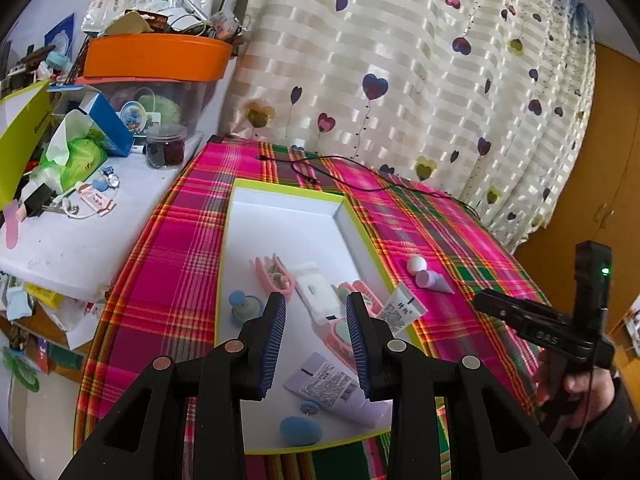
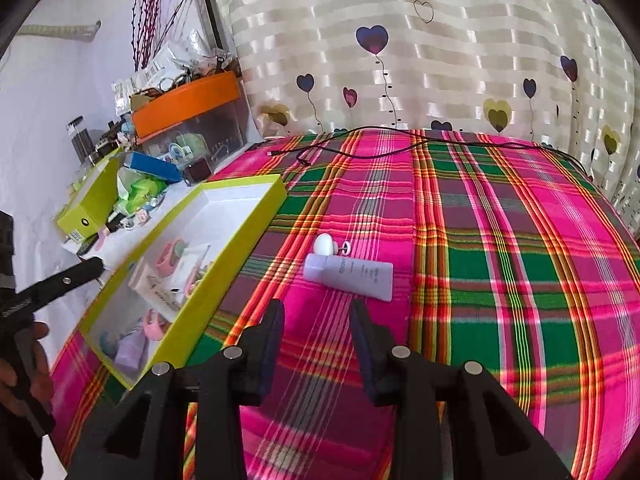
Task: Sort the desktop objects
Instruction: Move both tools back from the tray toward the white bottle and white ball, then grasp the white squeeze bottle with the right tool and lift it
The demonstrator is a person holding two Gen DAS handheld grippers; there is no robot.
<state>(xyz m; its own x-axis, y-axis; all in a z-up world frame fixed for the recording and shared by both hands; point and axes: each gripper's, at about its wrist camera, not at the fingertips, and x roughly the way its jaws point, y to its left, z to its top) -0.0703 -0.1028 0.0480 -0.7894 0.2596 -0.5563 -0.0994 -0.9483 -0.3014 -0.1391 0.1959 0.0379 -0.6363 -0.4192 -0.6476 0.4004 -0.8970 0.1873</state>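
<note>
While my right claw (image 2: 316, 320) hangs open and empty just short of the lavender tube (image 2: 350, 276) on the plaid cloth (image 2: 500, 280), beside the green-rimmed box (image 2: 236, 248), its round cap could roll it off-line.

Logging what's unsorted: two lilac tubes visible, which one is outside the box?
The lilac tube lying on the plaid cloth with the white cap, ahead of the right tool. The other tube lies inside the green-rimmed box.
</note>
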